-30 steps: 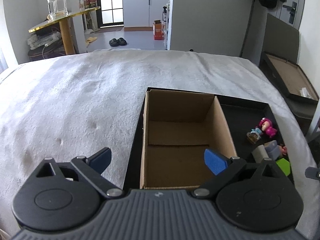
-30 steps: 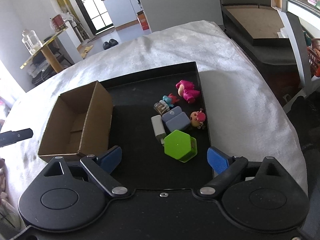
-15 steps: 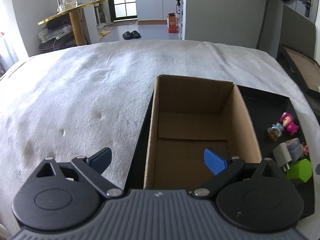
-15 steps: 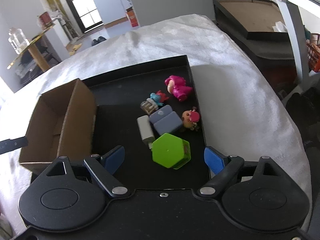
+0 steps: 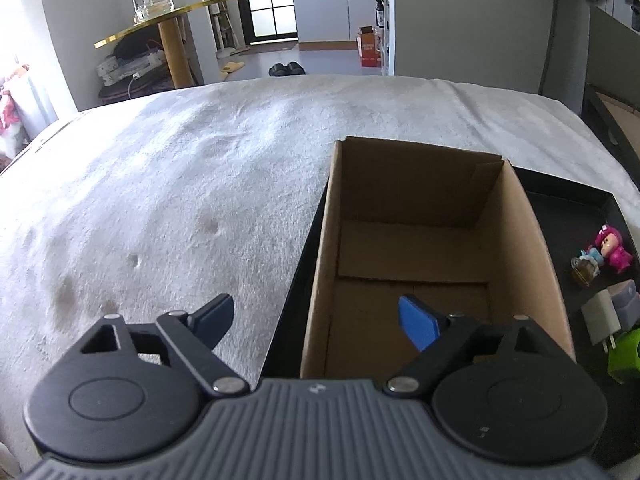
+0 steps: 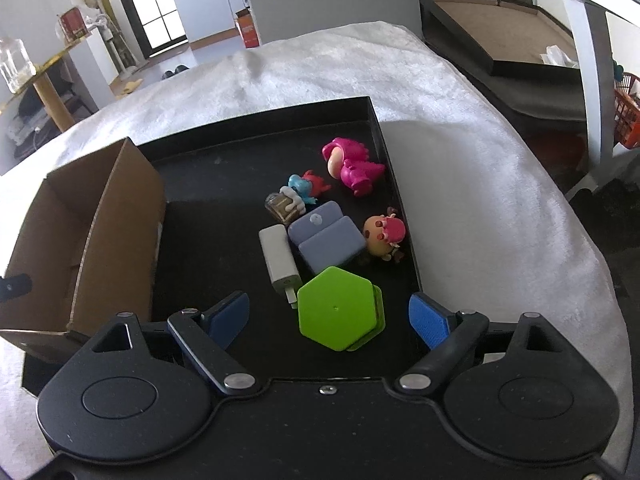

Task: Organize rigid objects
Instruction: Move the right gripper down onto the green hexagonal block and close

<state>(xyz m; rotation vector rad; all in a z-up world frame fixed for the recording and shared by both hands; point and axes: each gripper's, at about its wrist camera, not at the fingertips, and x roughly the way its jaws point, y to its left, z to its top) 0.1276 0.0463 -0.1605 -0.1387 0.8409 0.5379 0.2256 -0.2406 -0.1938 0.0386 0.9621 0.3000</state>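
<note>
Grippers hover empty: right gripper [image 6: 329, 318] spread around green hexagonal box [image 6: 340, 313], untouched; left gripper [image 5: 316, 320], jaws just narrowing, astride cardboard box [image 5: 516, 240] wall.

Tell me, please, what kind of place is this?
Probably a home, not a lab: slippers lie on the floor by white kitchen cabinets, and the black tray of toys sits on a soft white blanket.

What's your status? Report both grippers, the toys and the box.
Left gripper and right gripper open, holding nothing. Green hexagon box between right fingers, untouched. Cardboard box has nothing inside. Nothing blocking.
</note>
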